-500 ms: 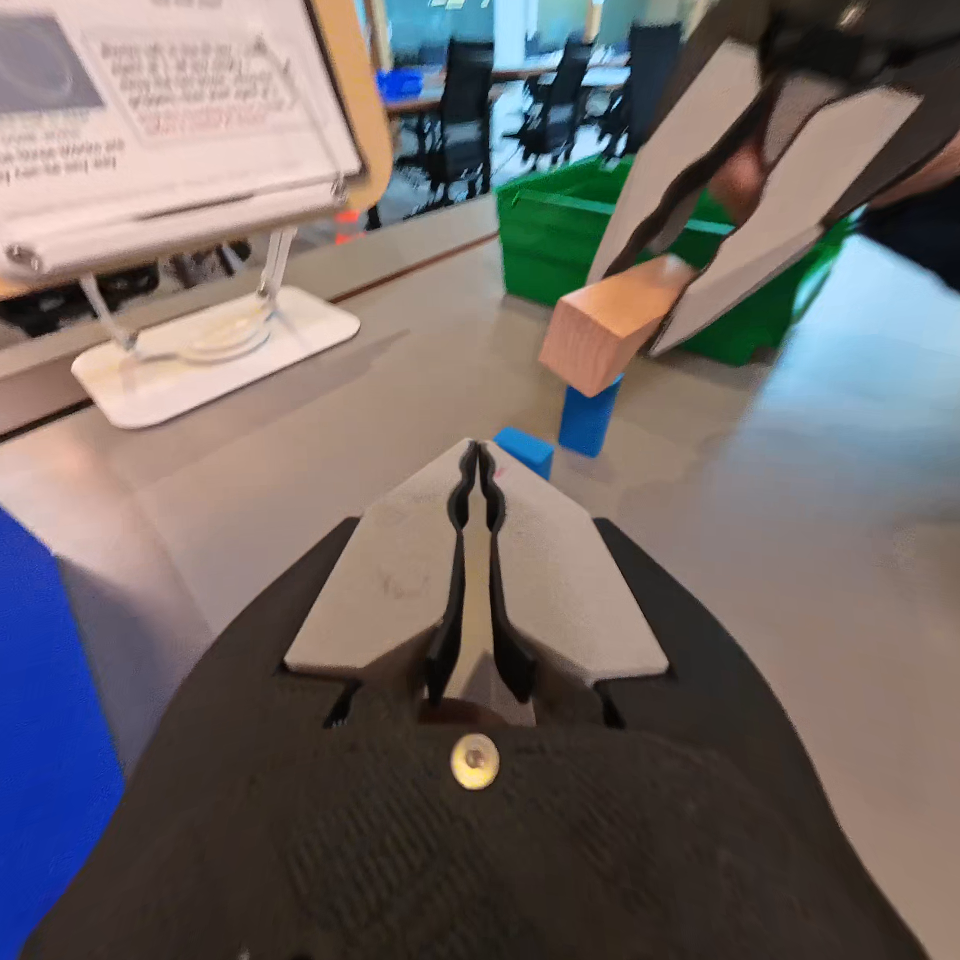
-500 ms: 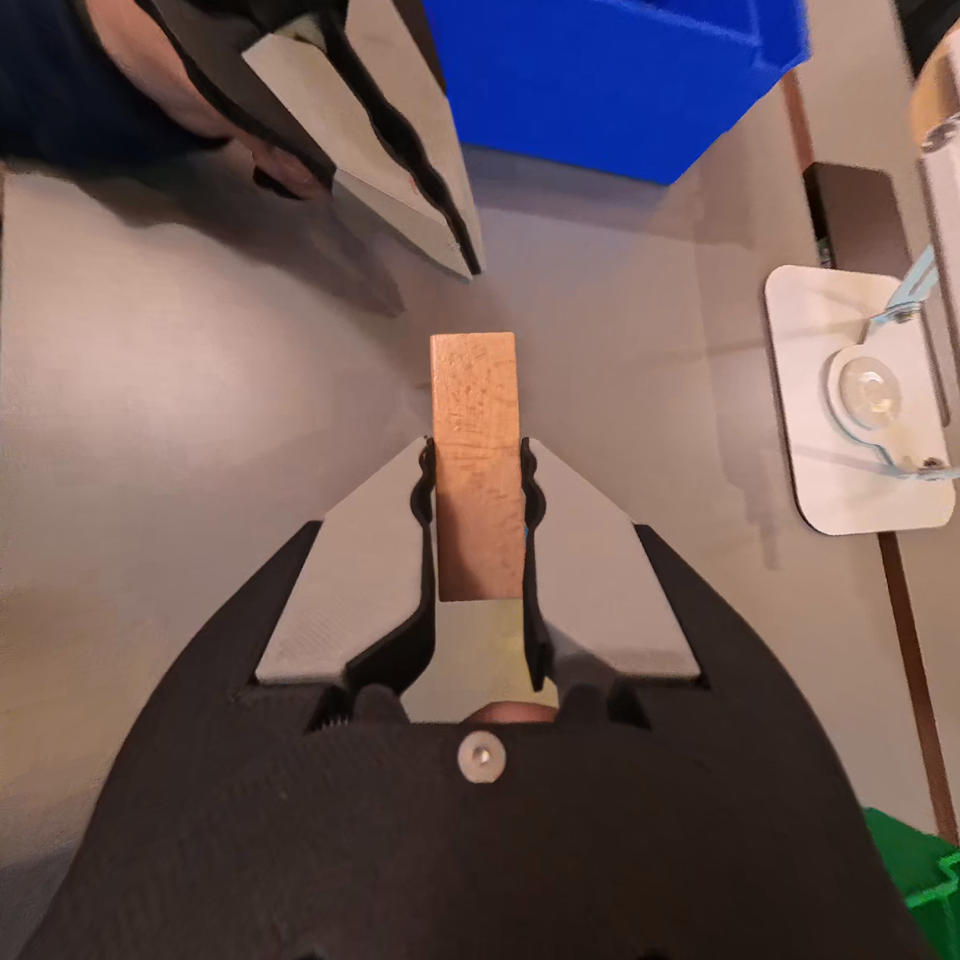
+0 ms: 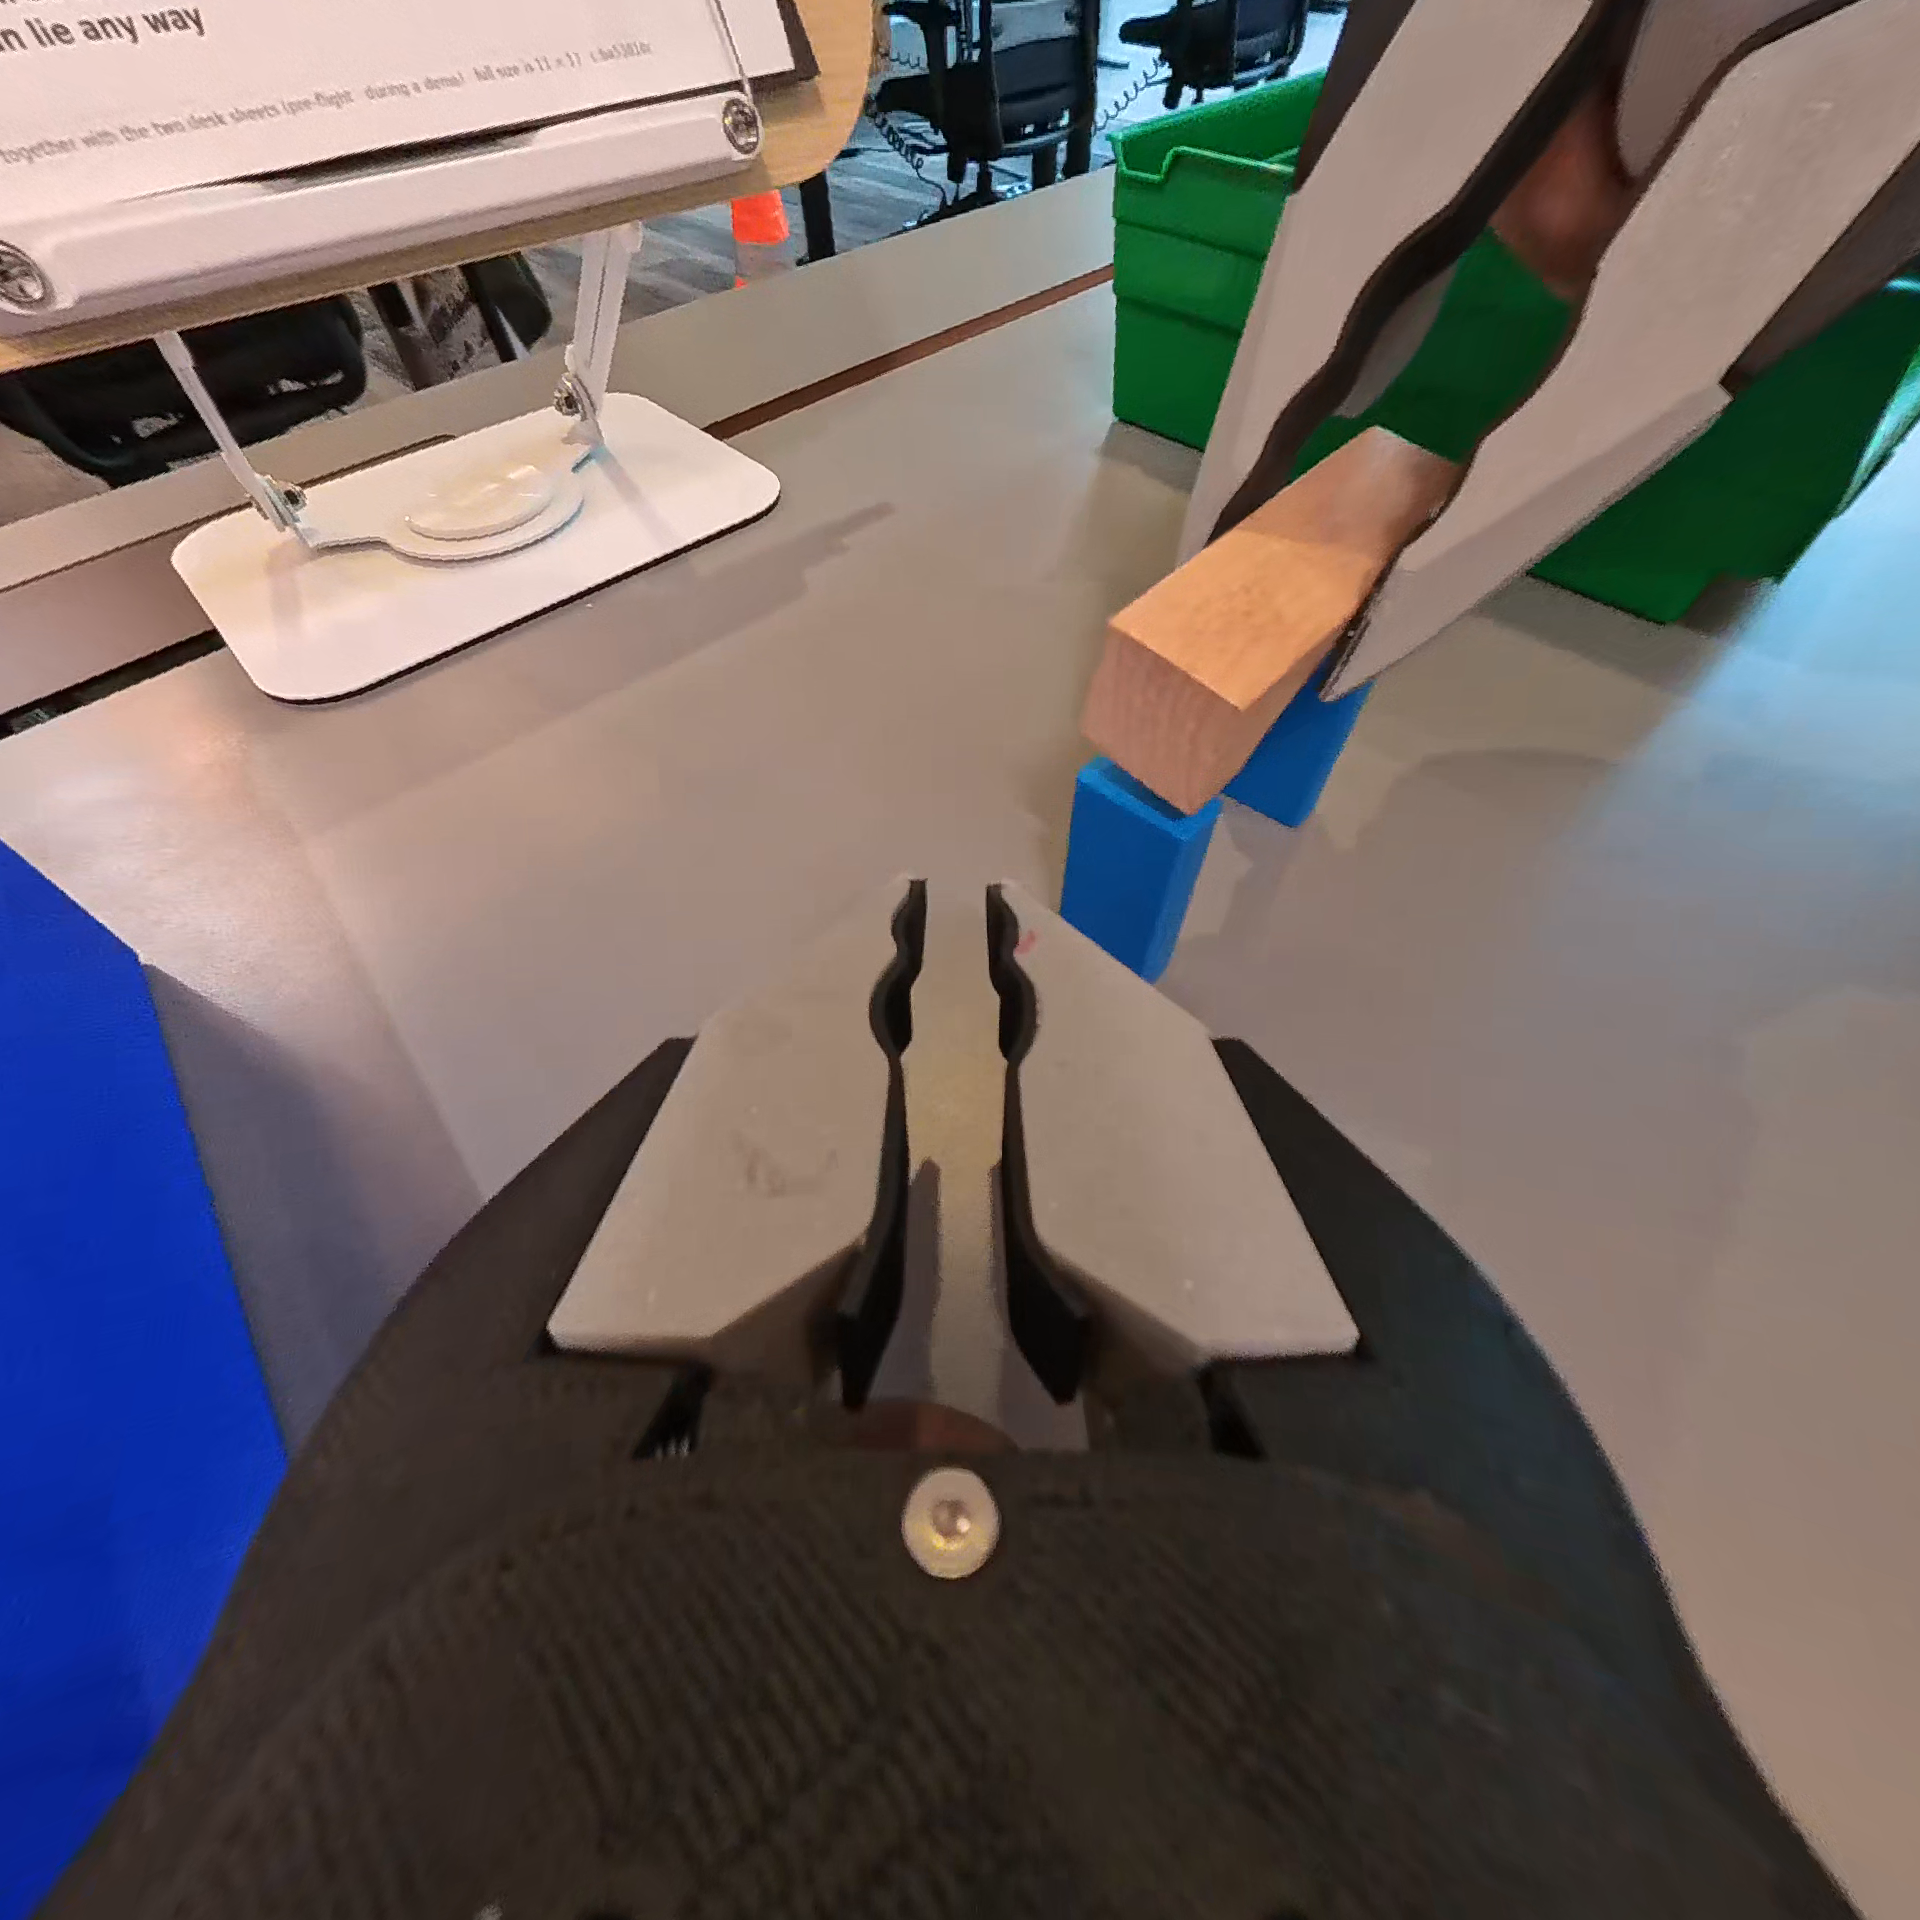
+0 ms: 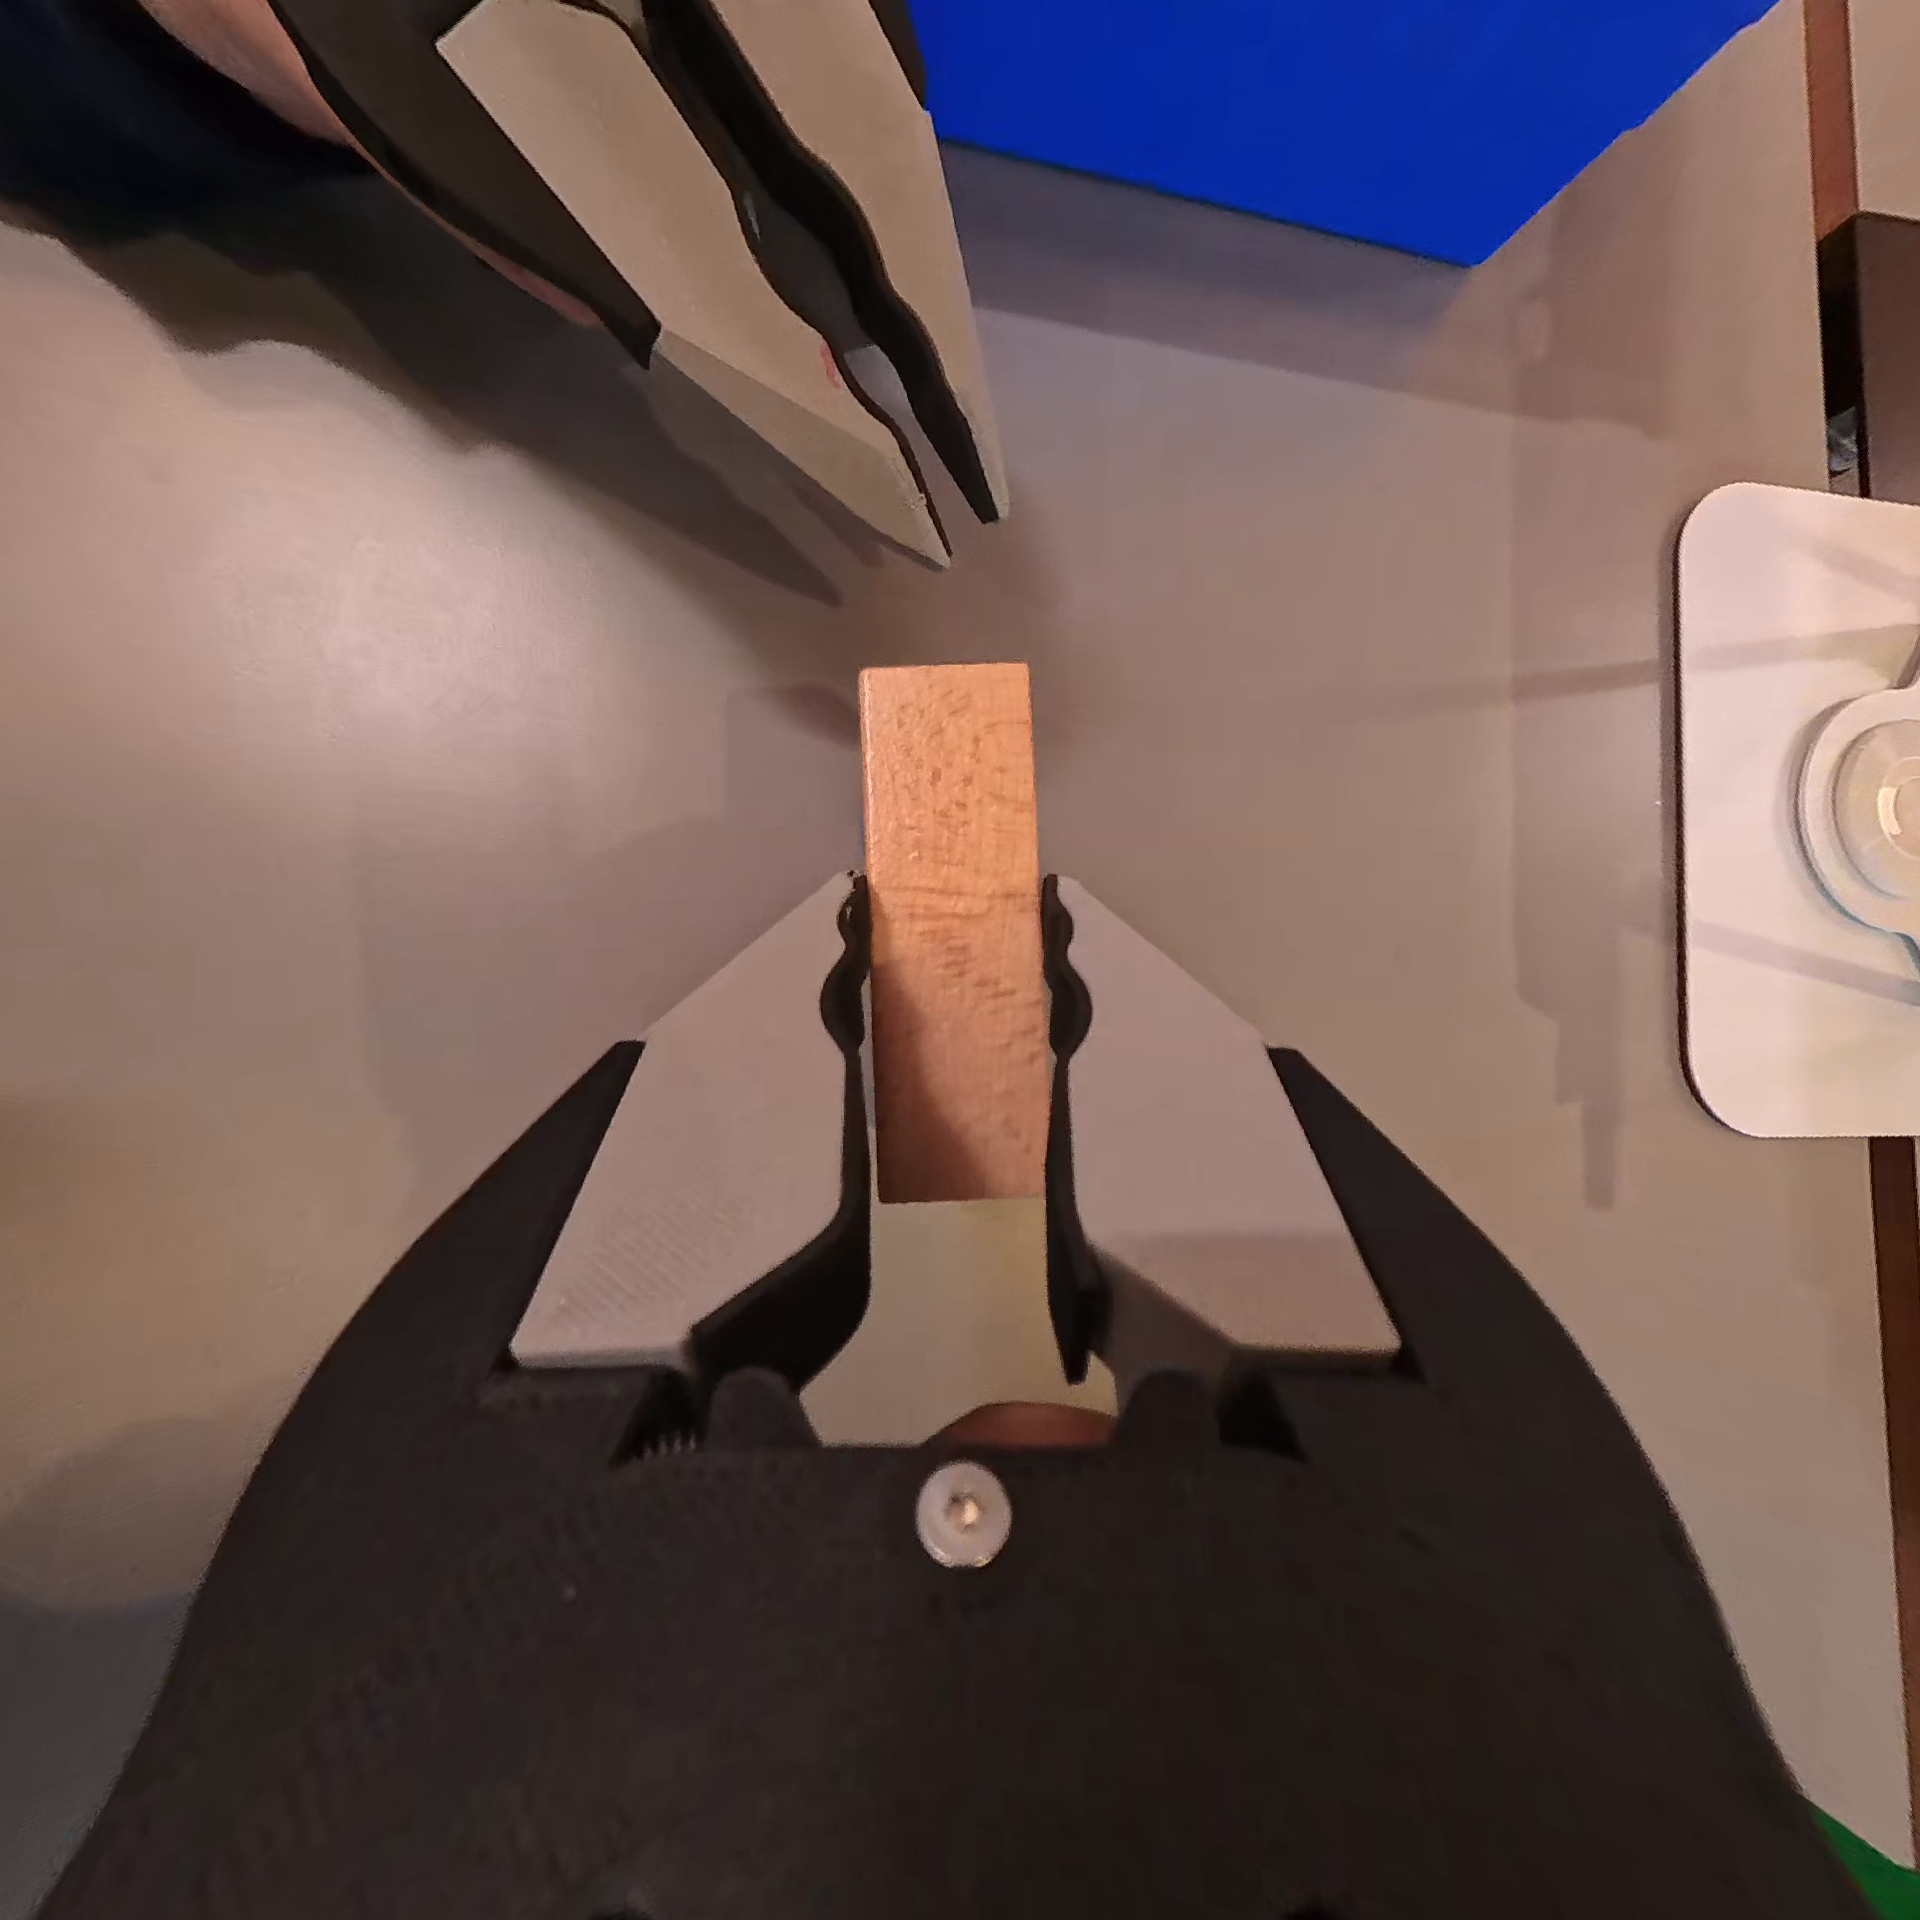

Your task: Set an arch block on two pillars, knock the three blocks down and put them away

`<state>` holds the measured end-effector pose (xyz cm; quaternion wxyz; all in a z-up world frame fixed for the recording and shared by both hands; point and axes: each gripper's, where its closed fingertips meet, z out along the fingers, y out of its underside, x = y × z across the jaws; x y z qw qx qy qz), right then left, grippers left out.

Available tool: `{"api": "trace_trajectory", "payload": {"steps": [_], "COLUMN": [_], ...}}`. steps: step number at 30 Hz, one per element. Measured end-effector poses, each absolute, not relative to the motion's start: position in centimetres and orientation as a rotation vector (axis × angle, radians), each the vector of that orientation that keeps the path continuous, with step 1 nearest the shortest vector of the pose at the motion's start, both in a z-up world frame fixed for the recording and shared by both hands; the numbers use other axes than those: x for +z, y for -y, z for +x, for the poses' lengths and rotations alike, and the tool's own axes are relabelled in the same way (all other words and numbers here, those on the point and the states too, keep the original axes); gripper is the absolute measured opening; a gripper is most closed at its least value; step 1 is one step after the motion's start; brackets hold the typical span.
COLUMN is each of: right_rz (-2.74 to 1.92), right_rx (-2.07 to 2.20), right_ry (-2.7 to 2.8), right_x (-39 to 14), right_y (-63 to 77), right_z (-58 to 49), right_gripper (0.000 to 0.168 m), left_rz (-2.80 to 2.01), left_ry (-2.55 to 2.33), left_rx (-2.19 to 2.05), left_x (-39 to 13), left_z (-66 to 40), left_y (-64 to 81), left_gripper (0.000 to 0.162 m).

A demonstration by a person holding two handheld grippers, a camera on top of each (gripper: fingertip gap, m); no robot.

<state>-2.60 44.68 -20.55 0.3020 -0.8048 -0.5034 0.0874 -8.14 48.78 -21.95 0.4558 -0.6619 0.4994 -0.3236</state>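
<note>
wooden block (image 4: 954, 914) sits clamped between the right gripper (image 4: 954, 894) fingers, long axis running straight out along them, its far end over the near blue pillar (image 3: 1132, 873) and its body above the far blue pillar (image 3: 1294, 764). left gripper (image 3: 951, 904) hangs just beside, nearly closed on nothing, above the grey table (image 3: 623, 831).

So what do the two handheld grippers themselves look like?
Both match: the left gripper and right gripper have a textured black body, a silver screw at the centre, and flat grey wedge-shaped fingers lined with wavy black pads. The left has a small red mark near its tip.
</note>
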Motion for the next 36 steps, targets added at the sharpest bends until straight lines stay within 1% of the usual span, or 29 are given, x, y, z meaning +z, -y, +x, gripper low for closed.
{"api": "trace_trajectory", "payload": {"steps": [36], "right_rz": [-2.11], "right_rx": [0.274], "right_ry": [1.352], "right_x": [-21.19], "right_y": [-44.85], "right_z": [-2.32], "right_gripper": [0.03], "left_rz": [-1.648], "left_ry": [-1.284], "left_rx": [-0.771], "left_x": [-22.96], "left_z": [-7.97], "left_y": [-48.62], "left_gripper": [0.011]}}
